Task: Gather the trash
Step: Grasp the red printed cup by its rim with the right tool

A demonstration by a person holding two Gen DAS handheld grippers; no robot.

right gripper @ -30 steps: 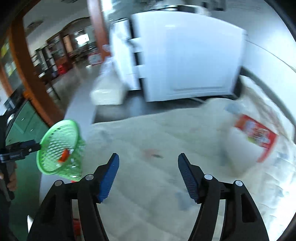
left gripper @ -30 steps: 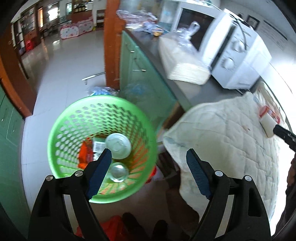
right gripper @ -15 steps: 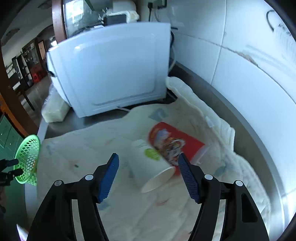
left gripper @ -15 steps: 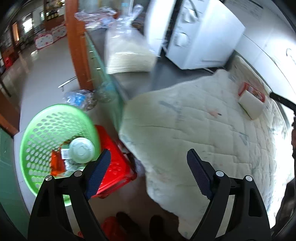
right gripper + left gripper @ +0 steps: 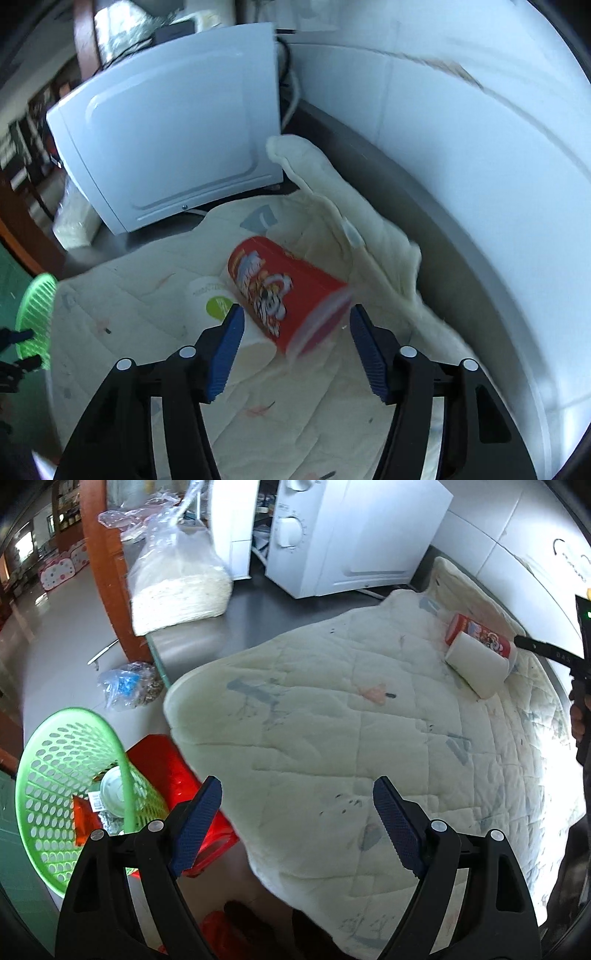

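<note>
On the quilted cloth: red printed cup (image 5: 286, 295) lying on its side against a white cup (image 5: 221, 314).
Right gripper (image 5: 295, 347): fingers spread wide, flanking the red cup's rim, gripping nothing.
Left gripper (image 5: 297, 825): wide open, empty.
Green basket (image 5: 44, 775): low left, trash inside.

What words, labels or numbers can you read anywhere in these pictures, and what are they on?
Nothing reads clearly.
Red cup: cartoon print with lettering, too blurred to read.
White cup: grey print above a green spot, too blurred.
Barcode label in the green basket: too small.
Microwave dial markings: too small.
</note>
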